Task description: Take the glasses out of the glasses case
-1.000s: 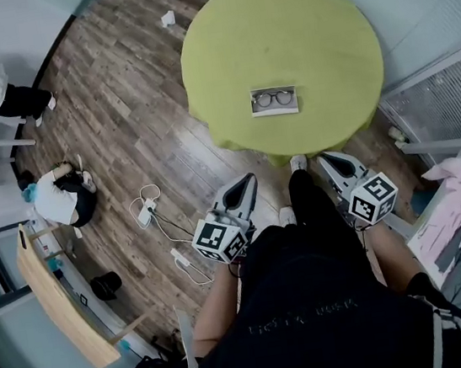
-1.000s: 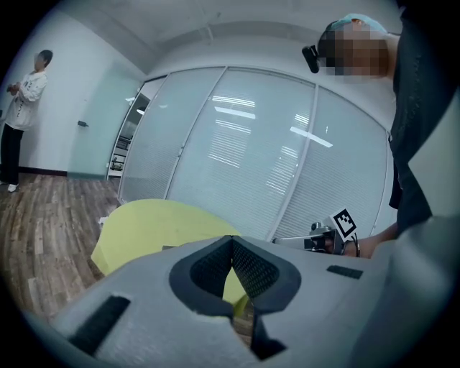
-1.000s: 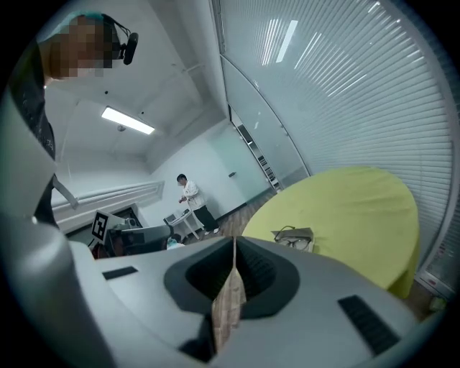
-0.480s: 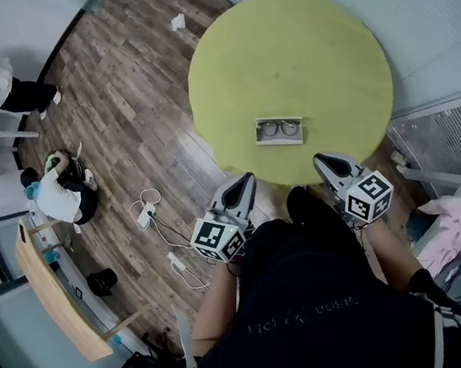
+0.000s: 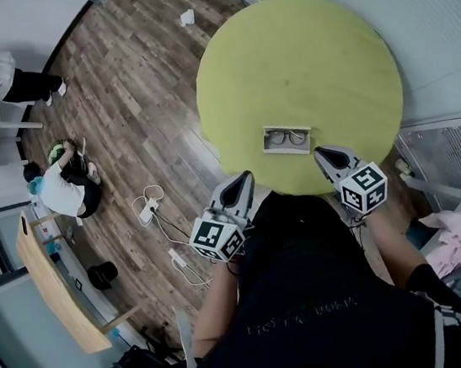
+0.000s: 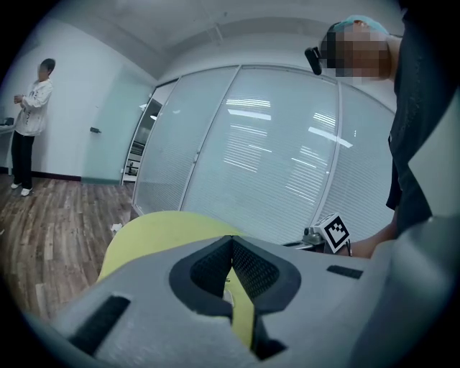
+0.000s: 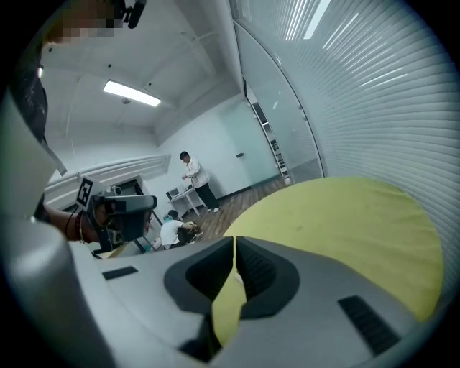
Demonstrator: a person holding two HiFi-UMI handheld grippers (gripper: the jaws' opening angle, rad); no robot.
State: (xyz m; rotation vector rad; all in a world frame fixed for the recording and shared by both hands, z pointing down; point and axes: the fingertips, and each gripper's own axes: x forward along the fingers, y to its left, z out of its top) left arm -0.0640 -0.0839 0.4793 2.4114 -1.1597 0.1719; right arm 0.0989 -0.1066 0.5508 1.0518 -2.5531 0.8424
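— What is here, and how many?
— One round yellow-green desk; on it one open pale rectangular glasses case, close to the person's edge; inside lies one pair of dark-framed glasses; two claws.
— And the room?
— Brown wood-plank floor; glass walls.
— The claws?
— Left claw and right claw hover by the desk's near edge, either side of the case, not touching it; both pinched closed, holding nothing.

Left gripper and right gripper side by side — both closed, empty
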